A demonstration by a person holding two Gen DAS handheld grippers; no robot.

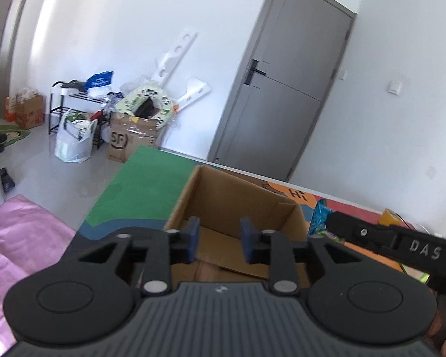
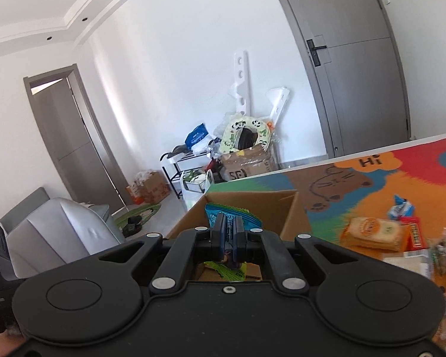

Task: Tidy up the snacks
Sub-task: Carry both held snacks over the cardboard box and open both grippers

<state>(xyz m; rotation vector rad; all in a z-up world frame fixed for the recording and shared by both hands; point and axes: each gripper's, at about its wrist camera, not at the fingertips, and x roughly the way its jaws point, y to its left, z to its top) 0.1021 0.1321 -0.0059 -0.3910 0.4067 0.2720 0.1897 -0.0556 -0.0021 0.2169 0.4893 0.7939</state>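
The counter is the biggest thing here, covered in a loud cartoon mat with a cat drawing and a "Hi" bubble. On it sits an open cardboard box, flaps up, pretty much dead centre in both wrist views.

Left tongs hang over the box with the blue pads apart and nothing between them, so released. The floor of the box shows straight through the gap.

Right tongs are clenched on a blue and green snack bag, which sticks up past the pads right at the near edge of the box. From the left view that same bag peeks out at about 3 o'clock of the box, just past the black arm of the right tongs.

More snacks are on the mat at 3 o'clock of the box in the right view: an orange cracker pack, with a small blue packet at its 1 o'clock. The rest over there is too blurry to call.
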